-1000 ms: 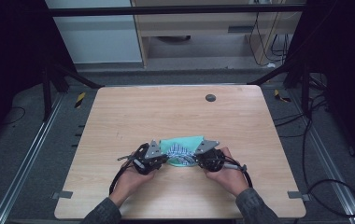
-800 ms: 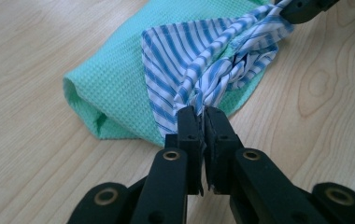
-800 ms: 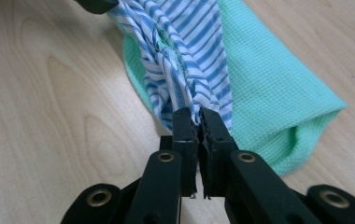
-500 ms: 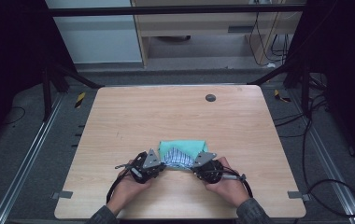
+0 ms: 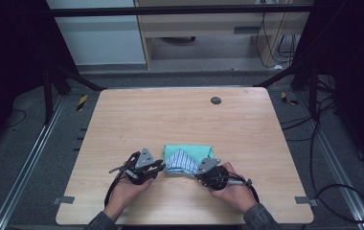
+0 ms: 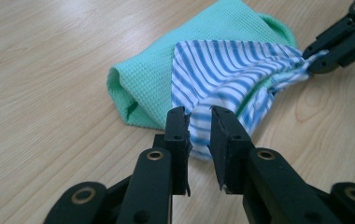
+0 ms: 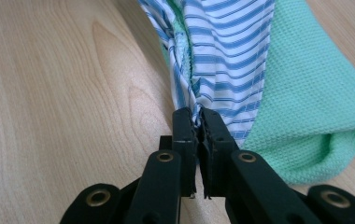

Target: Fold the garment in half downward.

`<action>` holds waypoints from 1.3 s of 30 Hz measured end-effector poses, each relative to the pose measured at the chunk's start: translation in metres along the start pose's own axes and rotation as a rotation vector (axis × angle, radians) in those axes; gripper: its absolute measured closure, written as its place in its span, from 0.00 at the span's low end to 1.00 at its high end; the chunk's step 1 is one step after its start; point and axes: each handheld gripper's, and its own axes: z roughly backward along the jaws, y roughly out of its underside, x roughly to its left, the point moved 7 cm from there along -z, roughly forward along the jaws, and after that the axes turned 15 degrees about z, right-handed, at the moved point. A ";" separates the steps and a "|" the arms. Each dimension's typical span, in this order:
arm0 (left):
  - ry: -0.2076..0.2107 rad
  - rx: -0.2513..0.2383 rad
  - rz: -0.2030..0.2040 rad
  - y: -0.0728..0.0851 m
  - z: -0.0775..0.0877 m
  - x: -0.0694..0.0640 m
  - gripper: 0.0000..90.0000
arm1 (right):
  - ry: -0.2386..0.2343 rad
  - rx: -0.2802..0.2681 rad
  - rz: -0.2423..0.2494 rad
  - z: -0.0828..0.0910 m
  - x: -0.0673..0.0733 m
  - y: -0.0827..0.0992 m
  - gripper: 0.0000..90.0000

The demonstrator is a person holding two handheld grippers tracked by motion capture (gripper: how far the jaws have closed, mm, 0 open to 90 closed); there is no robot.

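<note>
pale wooden tabletop [image 5: 180,120] is carrying the work near its front edge. nearest the person, the left gripper [image 6: 198,119] is sitting with jaws parted around a corner of one blue-and-white striped cloth [image 6: 231,70], not yet pinching, while the right gripper [image 7: 196,122] is clamping the opposite corner. just beyond, one green waffle-weave towel [image 5: 189,152] is lying folded beneath. folding looks partway, i judge. farther off, one small dark disc [image 5: 215,100] is resting.

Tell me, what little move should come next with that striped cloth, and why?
Probably close the left gripper: its jaws stand apart around a fold of the striped cloth, while the right gripper already pinches the other corner. With both ends held, the cloth could be pulled across the green cloth.
</note>
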 end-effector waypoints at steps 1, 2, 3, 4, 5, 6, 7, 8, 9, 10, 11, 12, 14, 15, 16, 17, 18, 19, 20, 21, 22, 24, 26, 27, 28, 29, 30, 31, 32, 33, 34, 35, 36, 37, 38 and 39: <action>0.013 0.003 0.004 -0.002 -0.006 -0.003 0.84 | 0.001 0.006 0.008 0.000 0.001 0.000 0.95; 0.013 0.003 0.004 -0.002 -0.006 -0.003 0.84 | 0.001 0.006 0.008 0.000 0.001 0.000 0.95; 0.003 0.021 -0.015 -0.001 -0.012 -0.006 0.84 | 0.001 0.013 0.019 0.000 0.001 0.000 0.95; 0.003 0.021 -0.015 -0.001 -0.012 -0.006 0.84 | -0.002 0.013 0.023 0.000 0.002 0.000 0.95; -0.005 0.055 -0.043 0.004 -0.016 -0.008 0.85 | -0.002 0.020 0.031 0.001 0.002 0.000 0.95; -0.005 0.055 -0.043 0.004 -0.016 -0.008 0.85 | -0.002 0.020 0.031 0.001 0.002 0.000 0.95; -0.005 0.070 -0.054 0.008 -0.017 -0.010 0.85 | -0.002 0.023 0.035 0.001 0.002 0.001 0.94; -0.001 0.088 -0.063 0.011 -0.019 -0.011 0.85 | -0.005 0.026 0.039 0.002 0.002 0.001 0.94; -0.007 0.108 -0.077 0.017 -0.020 -0.011 0.83 | -0.007 0.030 0.037 0.003 0.004 0.003 0.92; -0.007 0.108 -0.077 0.017 -0.020 -0.011 0.82 | -0.007 0.030 0.037 0.003 0.004 0.003 0.92; 0.000 0.116 -0.074 0.021 -0.020 -0.012 0.82 | -0.013 0.032 0.038 0.004 0.005 0.005 0.86; 0.000 0.116 -0.074 0.021 -0.020 -0.012 0.82 | -0.013 0.032 0.038 0.004 0.005 0.005 0.86; -0.003 0.113 -0.073 0.022 -0.017 -0.012 0.80 | -0.002 0.026 0.021 0.005 0.005 0.006 0.75; -0.013 0.099 -0.068 0.021 -0.011 -0.010 0.77 | 0.004 0.009 -0.002 0.009 0.004 0.007 0.63; -0.013 0.099 -0.068 0.021 -0.011 -0.010 0.74 | 0.004 0.009 -0.002 0.009 0.004 0.007 0.63; -0.024 0.092 -0.068 0.021 -0.007 -0.008 0.70 | 0.003 0.009 -0.031 0.012 0.003 0.009 0.51; -0.057 0.080 -0.058 0.019 -0.001 -0.002 0.66 | 0.013 0.009 -0.040 0.014 0.000 0.011 0.47; -0.075 0.074 -0.051 0.018 0.001 0.003 0.61 | 0.038 0.005 -0.051 0.016 -0.003 0.013 0.40; -0.075 0.074 -0.051 0.018 0.001 0.003 0.54 | 0.038 0.005 -0.051 0.016 -0.003 0.013 0.40; -0.092 0.074 -0.036 0.018 0.003 0.008 0.54 | 0.056 0.002 -0.061 0.017 -0.007 0.015 0.36; -0.111 0.070 -0.016 0.017 0.004 0.013 0.42 | 0.083 -0.001 -0.091 0.020 -0.014 0.020 0.28; -0.129 0.052 0.019 0.015 0.007 0.022 0.37 | 0.096 -0.001 -0.113 0.021 -0.019 0.023 0.26; -0.147 0.046 0.050 0.015 0.008 0.031 0.29 | 0.130 -0.012 -0.190 0.026 -0.031 0.031 0.20; -0.158 0.052 0.063 0.016 0.008 0.036 0.29 | 0.130 -0.012 -0.190 0.026 -0.031 0.031 0.20; -0.169 0.054 0.073 0.017 0.008 0.040 0.27 | 0.137 -0.014 -0.213 0.027 -0.035 0.034 0.20; -0.185 0.056 0.076 0.018 0.008 0.044 0.24 | 0.147 -0.021 -0.226 0.028 -0.038 0.037 0.18; -0.197 0.056 0.083 0.019 0.007 0.048 0.20 | 0.157 -0.009 -0.269 0.027 -0.045 0.045 0.15; -0.206 0.059 0.110 0.021 0.007 0.056 0.18 | 0.165 -0.005 -0.287 0.027 -0.049 0.049 0.15; -0.206 0.059 0.110 0.021 0.007 0.056 0.17 | 0.165 -0.005 -0.287 0.027 -0.049 0.049 0.15; -0.210 0.061 0.122 0.022 0.007 0.060 0.16 | 0.178 -0.003 -0.328 0.026 -0.056 0.058 0.13; -0.213 0.063 0.132 0.023 0.008 0.063 0.16 | 0.178 -0.003 -0.328 0.026 -0.056 0.058 0.13; -0.221 0.065 0.141 0.023 0.008 0.067 0.14 | 0.182 -0.001 -0.395 0.024 -0.063 0.065 0.11; -0.224 0.058 0.155 0.023 0.009 0.071 0.14 | 0.182 -0.001 -0.395 0.024 -0.063 0.065 0.11; -0.240 0.052 0.178 0.023 0.011 0.080 0.13 | 0.204 0.001 -0.436 0.023 -0.070 0.072 0.10; -0.240 0.052 0.178 0.023 0.011 0.080 0.13 | 0.204 0.001 -0.436 0.023 -0.070 0.072 0.10; -0.245 0.051 0.205 0.024 0.011 0.087 0.11 | 0.223 0.004 -0.477 0.022 -0.078 0.078 0.10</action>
